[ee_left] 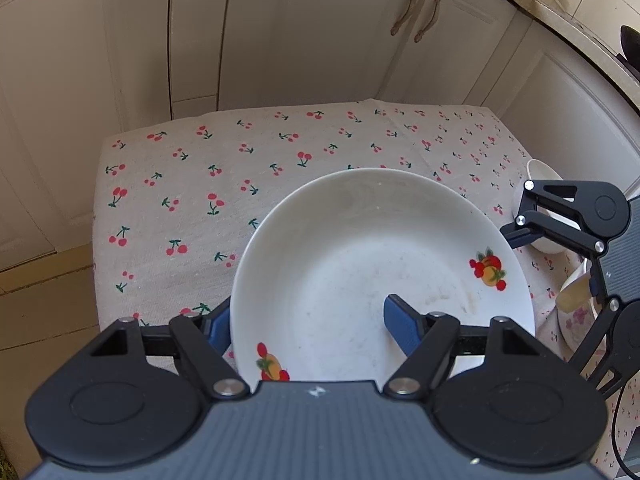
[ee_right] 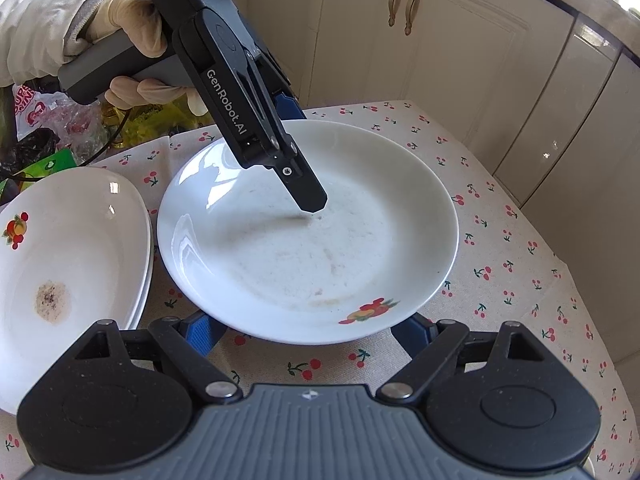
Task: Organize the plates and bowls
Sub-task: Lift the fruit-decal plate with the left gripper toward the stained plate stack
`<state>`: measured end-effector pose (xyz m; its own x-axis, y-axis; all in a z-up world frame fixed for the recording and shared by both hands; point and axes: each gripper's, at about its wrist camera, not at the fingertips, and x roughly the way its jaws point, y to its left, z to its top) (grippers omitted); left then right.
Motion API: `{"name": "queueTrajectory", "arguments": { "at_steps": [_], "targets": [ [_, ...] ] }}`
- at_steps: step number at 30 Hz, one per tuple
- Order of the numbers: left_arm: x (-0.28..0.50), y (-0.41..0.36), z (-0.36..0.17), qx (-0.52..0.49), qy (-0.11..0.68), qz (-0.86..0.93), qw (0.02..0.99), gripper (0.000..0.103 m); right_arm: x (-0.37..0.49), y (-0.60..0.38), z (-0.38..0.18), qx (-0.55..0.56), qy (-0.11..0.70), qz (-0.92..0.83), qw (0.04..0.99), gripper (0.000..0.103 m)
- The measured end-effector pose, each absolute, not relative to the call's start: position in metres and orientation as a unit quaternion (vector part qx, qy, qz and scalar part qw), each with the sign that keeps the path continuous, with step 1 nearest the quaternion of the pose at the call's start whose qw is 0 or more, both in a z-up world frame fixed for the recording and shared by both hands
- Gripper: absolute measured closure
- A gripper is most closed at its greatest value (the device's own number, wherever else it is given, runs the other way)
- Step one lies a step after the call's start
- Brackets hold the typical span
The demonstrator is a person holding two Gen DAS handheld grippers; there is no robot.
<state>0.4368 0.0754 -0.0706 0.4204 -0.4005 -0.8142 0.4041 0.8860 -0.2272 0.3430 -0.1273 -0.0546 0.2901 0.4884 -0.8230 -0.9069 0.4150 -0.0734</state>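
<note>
White plate (ee_right: pixel 304 248) with little fruit pictures: out in the middle of the bench (ee_left: pixel 180 168), on the cherry cloth. Hard to tell if flat on the cloth or tipped up a bit on the near side.

Left hand-held gripper (ee_left: pixel 308 324): spread, not pinching. One finger down inside the plate, the other outside the rim, the rim in the gap between. Placed that way, most likely, to close on the rim and pick the plate up, or only just let go of it (no way to know which). Gloved hand (ee_right: pixel 132 20) around the handle, seen from the right wrist view.

Right hand-held gripper (ee_right: pixel 308 332): spread wide too, holding nothing. Blue fingers one on each side of the plate's near edge, tips tucked out of sight under the rim. Maybe there to steady the plate.

Pile of plates (ee_right: pixel 60 272) just beside, on the left of the right wrist view, top one with a brown stain. Probably the home for the loose plate, so like goes with like.

Hidden or cut off: most of a white bowl (ee_left: pixel 538 168) behind the right hand-held gripper, and part of a flowered bowl (ee_left: pixel 576 316) near it. Number of plates in the pile too hard to count. Bags past the bench a blurry jumble.
</note>
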Motion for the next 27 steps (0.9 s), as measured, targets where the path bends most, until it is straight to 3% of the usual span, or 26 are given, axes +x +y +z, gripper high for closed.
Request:
{"name": "queueTrajectory", "arguments": {
  "at_steps": [27],
  "targets": [
    [0.354,0.078,-0.007,0.014,0.448,-0.232,0.863,0.028,0.266,-0.132,-0.002,-0.268,0.346,0.465,0.770,0.012]
  ]
}}
